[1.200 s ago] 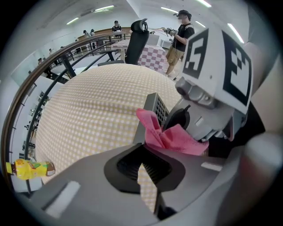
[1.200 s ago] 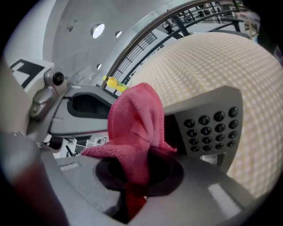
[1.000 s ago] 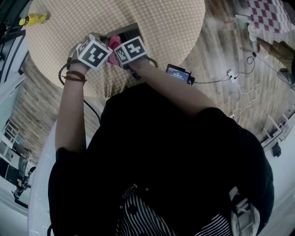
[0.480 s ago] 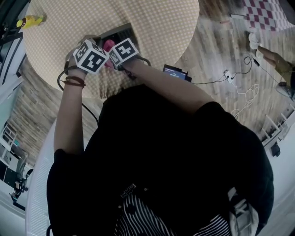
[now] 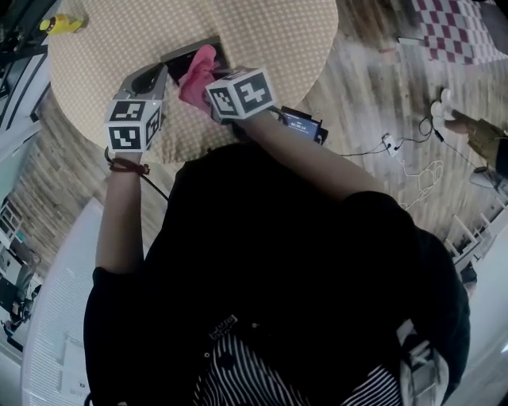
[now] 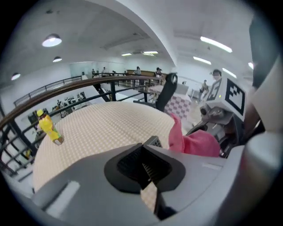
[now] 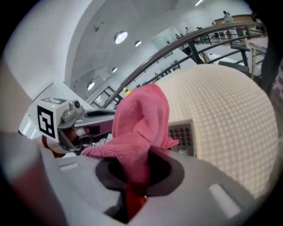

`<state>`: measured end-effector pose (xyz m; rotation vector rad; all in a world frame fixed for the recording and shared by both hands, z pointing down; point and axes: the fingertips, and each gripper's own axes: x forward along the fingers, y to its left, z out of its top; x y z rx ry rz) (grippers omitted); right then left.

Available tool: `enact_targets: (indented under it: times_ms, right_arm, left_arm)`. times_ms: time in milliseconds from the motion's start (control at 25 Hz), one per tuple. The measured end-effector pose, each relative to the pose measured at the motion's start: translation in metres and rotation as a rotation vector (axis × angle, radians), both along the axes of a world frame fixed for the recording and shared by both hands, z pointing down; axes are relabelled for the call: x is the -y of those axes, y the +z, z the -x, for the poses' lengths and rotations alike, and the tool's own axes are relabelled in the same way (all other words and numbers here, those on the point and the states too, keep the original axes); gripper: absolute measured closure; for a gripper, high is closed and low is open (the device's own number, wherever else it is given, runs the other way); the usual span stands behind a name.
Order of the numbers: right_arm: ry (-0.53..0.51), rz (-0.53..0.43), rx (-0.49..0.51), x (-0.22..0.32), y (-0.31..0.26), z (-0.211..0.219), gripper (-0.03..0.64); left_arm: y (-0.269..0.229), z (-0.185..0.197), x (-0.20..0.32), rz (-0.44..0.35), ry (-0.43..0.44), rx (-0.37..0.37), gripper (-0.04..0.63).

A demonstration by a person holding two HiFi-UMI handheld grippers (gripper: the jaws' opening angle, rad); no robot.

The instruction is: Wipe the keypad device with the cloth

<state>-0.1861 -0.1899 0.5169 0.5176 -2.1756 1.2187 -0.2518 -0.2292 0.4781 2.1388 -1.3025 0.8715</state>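
Note:
The dark keypad device (image 5: 188,54) lies on the round table (image 5: 270,40), which has a beige checked cover. In the right gripper view its buttons (image 7: 183,136) show beyond the cloth. My right gripper (image 7: 135,185) is shut on the pink cloth (image 7: 141,123), which bunches up over the device's near end (image 5: 197,75). My left gripper (image 5: 159,75) reaches the device's left edge. In its own view the jaws (image 6: 146,170) are closed, with the device's corner (image 6: 153,141) showing just past them, so it seems shut on that edge.
A yellow bottle (image 5: 63,24) stands at the table's far left edge. A small black unit with a lit screen (image 5: 302,123) sits at the near right rim. Cables (image 5: 409,155) trail over the wooden floor to the right.
The two marker cubes, side by side before, have drawn apart: the left one back and to the left, the right one to the right. More of the pink cloth and the device shows.

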Motion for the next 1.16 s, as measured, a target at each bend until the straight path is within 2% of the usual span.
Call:
enact_targets:
  times_ms: [80, 160, 280, 400, 480, 560, 640, 880, 1000, 1160]
  right_arm:
    - [-0.009, -0.039, 0.067, 0.000, -0.031, -0.006, 0.554]
    - [-0.026, -0.090, 0.117, -0.002, -0.061, -0.013, 0.554]
    - [-0.032, -0.200, 0.159, -0.006, -0.102, -0.025, 0.554]
    - [-0.026, -0.322, 0.189, -0.009, -0.137, -0.034, 0.554]
    - [-0.036, -0.380, 0.212, -0.015, -0.156, -0.034, 0.554]
    - [-0.057, -0.421, 0.228, -0.021, -0.168, -0.034, 0.554]
    - [-0.081, -0.443, 0.242, -0.027, -0.176, -0.035, 0.554]
    - [-0.127, -0.478, 0.261, -0.044, -0.186, -0.049, 0.554]
    - [-0.138, -0.481, 0.270, -0.061, -0.187, -0.049, 0.554]
    - [-0.167, -0.484, 0.267, -0.099, -0.189, -0.057, 0.554]
  left_arm:
    - [-0.027, -0.007, -0.008, -0.044, -0.104, -0.159, 0.589]
    - [-0.056, -0.012, -0.016, -0.109, -0.204, -0.287, 0.589]
    - [-0.100, -0.017, -0.028, -0.231, -0.323, -0.372, 0.589]
    - [-0.143, -0.027, -0.040, -0.352, -0.355, -0.363, 0.589]
    - [-0.162, -0.039, -0.050, -0.390, -0.338, -0.355, 0.589]
    - [-0.172, -0.050, -0.058, -0.413, -0.327, -0.389, 0.589]
    - [-0.178, -0.058, -0.065, -0.425, -0.332, -0.406, 0.589]
    - [-0.194, -0.069, -0.092, -0.468, -0.371, -0.378, 0.589]
    - [-0.199, -0.073, -0.112, -0.480, -0.346, -0.348, 0.589]
    - [-0.199, -0.092, -0.156, -0.461, -0.327, -0.355, 0.589]
